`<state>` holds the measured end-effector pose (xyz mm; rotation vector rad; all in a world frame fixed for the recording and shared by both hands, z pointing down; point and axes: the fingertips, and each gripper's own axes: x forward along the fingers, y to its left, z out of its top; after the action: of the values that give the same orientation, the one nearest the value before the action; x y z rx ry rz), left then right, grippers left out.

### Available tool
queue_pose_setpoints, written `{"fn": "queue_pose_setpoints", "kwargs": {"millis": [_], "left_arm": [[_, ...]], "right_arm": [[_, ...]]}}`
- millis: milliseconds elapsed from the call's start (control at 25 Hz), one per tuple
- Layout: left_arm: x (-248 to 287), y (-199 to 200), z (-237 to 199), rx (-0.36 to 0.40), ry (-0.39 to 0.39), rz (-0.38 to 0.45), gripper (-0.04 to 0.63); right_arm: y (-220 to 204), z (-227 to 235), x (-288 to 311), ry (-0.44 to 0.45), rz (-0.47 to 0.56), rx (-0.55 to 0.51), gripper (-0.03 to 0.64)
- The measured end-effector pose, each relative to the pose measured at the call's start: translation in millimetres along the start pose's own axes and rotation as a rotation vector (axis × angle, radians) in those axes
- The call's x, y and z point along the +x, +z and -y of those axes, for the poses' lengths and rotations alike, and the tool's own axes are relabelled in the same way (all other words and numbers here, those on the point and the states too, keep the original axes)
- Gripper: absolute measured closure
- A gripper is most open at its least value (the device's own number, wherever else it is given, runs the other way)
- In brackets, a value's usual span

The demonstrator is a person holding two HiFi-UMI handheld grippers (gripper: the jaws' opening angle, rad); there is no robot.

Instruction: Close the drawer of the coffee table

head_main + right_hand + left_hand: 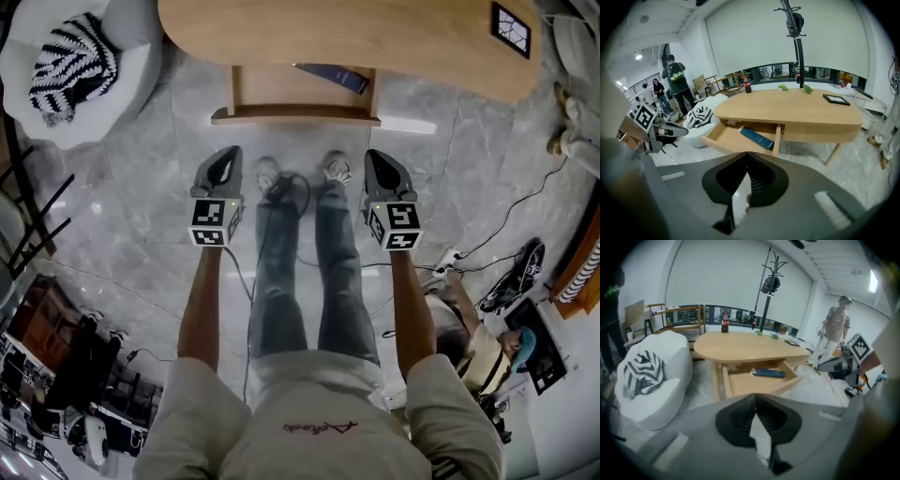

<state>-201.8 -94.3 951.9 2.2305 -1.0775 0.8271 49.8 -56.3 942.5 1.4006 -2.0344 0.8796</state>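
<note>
The wooden coffee table (375, 37) has its drawer (295, 94) pulled out toward me, with a dark blue flat object (333, 77) lying inside. My left gripper (228, 152) and right gripper (376, 155) hang side by side over the floor, short of the drawer front and apart from it. Both are shut with nothing between the jaws. In the left gripper view the open drawer (757, 380) sits just beyond the closed gripper (756, 398). The right gripper view shows the drawer (740, 138) and the blue object (757, 138) past its closed gripper (748, 154).
A white beanbag seat (122, 84) with a black-and-white striped cushion (73, 64) stands left of the table. A framed picture (511, 28) lies on the tabletop. Cables (506, 234) run over the marble floor at right. My own feet (300, 173) stand between the grippers.
</note>
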Motion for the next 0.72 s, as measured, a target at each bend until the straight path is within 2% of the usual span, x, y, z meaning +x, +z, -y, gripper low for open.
{"fn": "queue_pose_setpoints", "kwargs": {"millis": [280, 560, 680, 720], "left_arm": [[40, -53, -12, -0.040, 0.023, -0.033, 0.597], [72, -83, -16, -0.087, 0.027, -0.030, 0.597], [87, -89, -17, -0.117, 0.012, -0.018, 0.516], [92, -90, -18, -0.119, 0.011, -0.012, 0.507]], "right_arm": [[-54, 15, 42, -0.015, -0.033, 0.037, 0.614], [-84, 24, 74, -0.005, -0.031, 0.063, 0.614], [-89, 25, 87, 0.004, -0.010, 0.092, 0.611], [-91, 26, 92, 0.009, -0.005, 0.105, 0.572]]}}
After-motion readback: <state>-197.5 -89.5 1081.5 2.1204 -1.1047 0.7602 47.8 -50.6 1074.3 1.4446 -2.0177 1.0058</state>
